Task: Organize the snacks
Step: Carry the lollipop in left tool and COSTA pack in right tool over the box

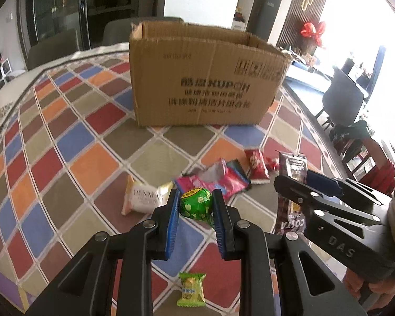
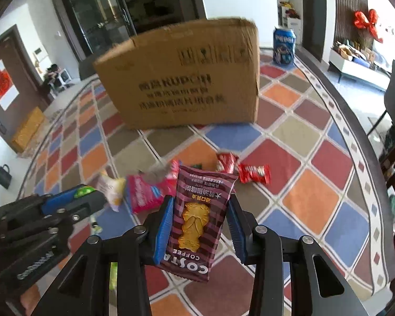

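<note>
On my left wrist view, left hand-held gripper clamped on a green candy above the desk, cardboard box beyond, on my right wrist view, right hand-held gripper holding a Costa biscuit packet raised off the desk.

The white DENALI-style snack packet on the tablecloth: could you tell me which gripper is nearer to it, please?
Left. The left gripper hangs just beside the white packet; the right gripper sits beyond the pink wrapper.

Green wrapper; maroon striped Costa packet; brown box; multicoloured diamond-check tablecloth.
</note>
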`<state>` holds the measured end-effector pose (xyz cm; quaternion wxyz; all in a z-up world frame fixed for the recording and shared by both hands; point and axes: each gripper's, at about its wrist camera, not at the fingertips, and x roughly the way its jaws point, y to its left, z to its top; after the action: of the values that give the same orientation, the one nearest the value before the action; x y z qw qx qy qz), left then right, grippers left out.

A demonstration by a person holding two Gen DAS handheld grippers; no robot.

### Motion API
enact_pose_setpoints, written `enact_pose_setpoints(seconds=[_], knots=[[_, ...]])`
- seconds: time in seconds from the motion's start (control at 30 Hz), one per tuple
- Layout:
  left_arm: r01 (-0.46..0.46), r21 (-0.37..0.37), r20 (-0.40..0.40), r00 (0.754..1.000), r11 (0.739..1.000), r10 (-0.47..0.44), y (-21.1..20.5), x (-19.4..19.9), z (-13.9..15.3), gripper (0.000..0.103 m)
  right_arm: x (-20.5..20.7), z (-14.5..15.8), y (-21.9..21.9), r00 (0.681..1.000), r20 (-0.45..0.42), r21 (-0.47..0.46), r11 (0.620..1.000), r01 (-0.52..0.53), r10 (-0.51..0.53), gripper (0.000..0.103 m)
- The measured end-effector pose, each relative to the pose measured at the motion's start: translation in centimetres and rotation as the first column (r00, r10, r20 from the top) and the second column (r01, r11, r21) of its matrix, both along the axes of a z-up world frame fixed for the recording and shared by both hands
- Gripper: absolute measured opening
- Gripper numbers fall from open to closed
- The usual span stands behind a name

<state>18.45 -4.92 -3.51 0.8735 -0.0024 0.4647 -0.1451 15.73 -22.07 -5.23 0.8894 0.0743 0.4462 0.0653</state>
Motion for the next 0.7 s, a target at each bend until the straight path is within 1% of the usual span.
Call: enact_pose_setpoints(seconds=[0.37,0.5,0.7], knots=[[0.009,0.006,0.119,0.993,1.0,-0.01,-0.2,2.1,4.1,0.025,1.6,4.3,-0.3,0.993,0.121,-0.005,1.0,-0.016,0.017,0.041],[0.009,0.009,0.176,0.984,1.0,-0.011,-0.4,3.2,6.1,0.025,2.5,6.0,-0.4,0.986,0.167,-0.017,1.0,-0.016,0.018,0.041],[0.005,0.008,0.234,0.972,1.0,-0.006,-0.4,4.7,8.6,0.025,3.9,8.3,-0.6,0.975,0.223,-0.015,1.0,-0.017,0.02,0.041]])
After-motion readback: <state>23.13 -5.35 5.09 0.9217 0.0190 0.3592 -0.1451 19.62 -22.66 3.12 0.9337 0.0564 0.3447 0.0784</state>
